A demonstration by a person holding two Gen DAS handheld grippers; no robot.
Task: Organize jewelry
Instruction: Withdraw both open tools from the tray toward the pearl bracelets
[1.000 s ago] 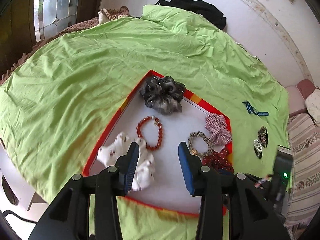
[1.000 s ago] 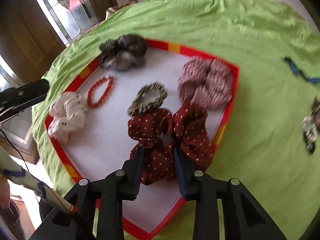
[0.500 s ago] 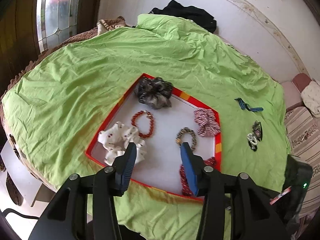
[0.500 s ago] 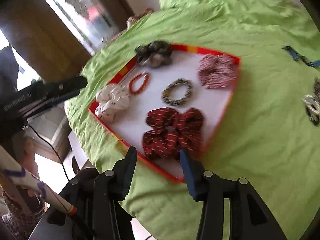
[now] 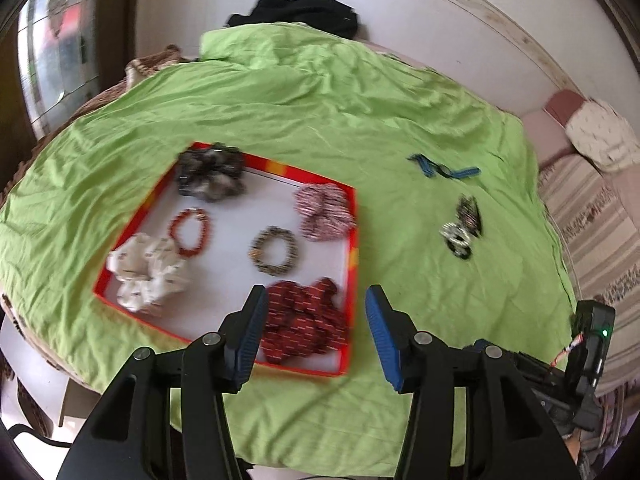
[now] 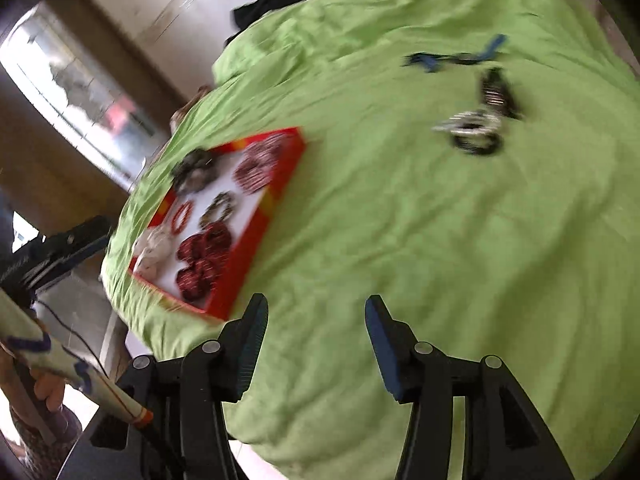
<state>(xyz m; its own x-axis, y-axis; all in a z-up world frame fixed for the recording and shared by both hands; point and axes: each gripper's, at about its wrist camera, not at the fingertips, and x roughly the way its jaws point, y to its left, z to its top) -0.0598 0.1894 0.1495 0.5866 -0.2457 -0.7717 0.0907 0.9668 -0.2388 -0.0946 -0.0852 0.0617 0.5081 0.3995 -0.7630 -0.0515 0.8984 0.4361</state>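
A red-rimmed white tray (image 5: 352, 220) lies on the green sheet. It holds a dark red dotted scrunchie (image 5: 304, 324), a white scrunchie (image 5: 146, 274), a grey scrunchie (image 5: 210, 176), a pink striped scrunchie (image 5: 324, 210), a red bead bracelet (image 5: 190, 230) and a brown bracelet (image 5: 274, 250). Outside it lie a blue band (image 5: 442, 168) and a black-and-white hair piece (image 5: 460, 226). My left gripper (image 5: 314, 334) is open and empty above the tray's near right corner. My right gripper (image 6: 316, 344) is open and empty over bare sheet, right of the tray (image 6: 264, 216); the hair piece (image 6: 478, 126) lies far ahead.
The green sheet (image 5: 320, 100) covers a bed. Black clothing (image 5: 296, 12) lies at its far edge by the wall. A striped cushion (image 5: 592, 216) is at the right. The left gripper's body (image 6: 56, 248) shows at the left of the right wrist view.
Both grippers have opened wider and pulled back and to the right. The right gripper let go of the dark red scrunchie, which now lies in the tray's near corner.
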